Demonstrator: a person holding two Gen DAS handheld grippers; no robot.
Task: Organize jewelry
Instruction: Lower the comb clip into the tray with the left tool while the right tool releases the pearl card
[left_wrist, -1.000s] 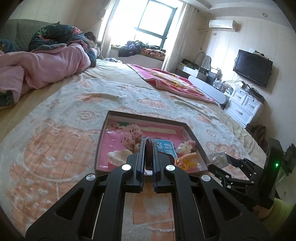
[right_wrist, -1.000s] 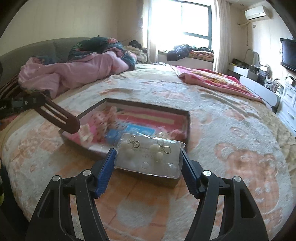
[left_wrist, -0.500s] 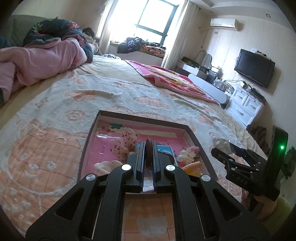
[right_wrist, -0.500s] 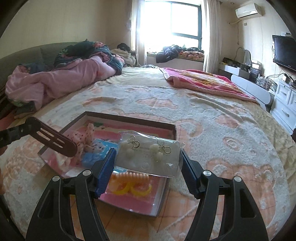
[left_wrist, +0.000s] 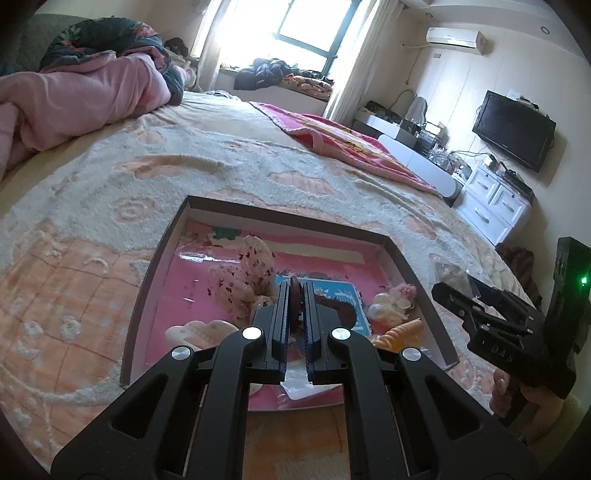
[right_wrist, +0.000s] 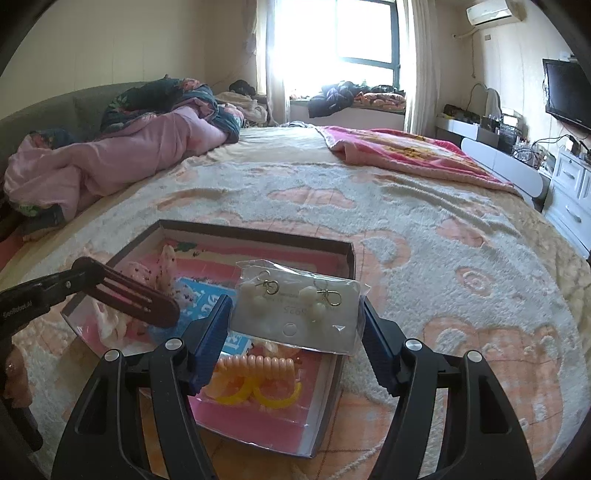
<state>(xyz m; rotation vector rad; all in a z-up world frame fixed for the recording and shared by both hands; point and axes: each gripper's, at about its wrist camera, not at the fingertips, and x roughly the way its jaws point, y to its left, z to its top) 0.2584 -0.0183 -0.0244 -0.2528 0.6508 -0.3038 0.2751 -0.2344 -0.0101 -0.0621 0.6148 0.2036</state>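
Observation:
A brown-rimmed box (left_wrist: 288, 212) with a pink floor lies on the bed. My left gripper (left_wrist: 294, 291) is shut on a brown hair clip (left_wrist: 294, 286), seen edge-on above the box's middle. In the right wrist view the clip (right_wrist: 136, 301) sticks out flat from the left gripper (right_wrist: 79, 271) over the box's (right_wrist: 258, 230) left half. My right gripper (right_wrist: 294, 306) is shut on a clear packet of pearl earrings (right_wrist: 317, 321), held above the box's right front part. The right gripper (left_wrist: 448, 291) also shows beside the box's right rim.
Inside the box lie a floral scrunchie (left_wrist: 251, 273), a blue card (left_wrist: 343, 295), an orange spiral hair tie (right_wrist: 255, 365), yellow rings (right_wrist: 273, 397) and a cream clip (left_wrist: 199, 330). Pink bedding (right_wrist: 110, 162) is heaped at the back left. A white dresser (left_wrist: 495, 206) stands at the right.
Both grippers have moved forward over the box, each keeping its hold. The left gripper has also sunk closer to the box's contents.

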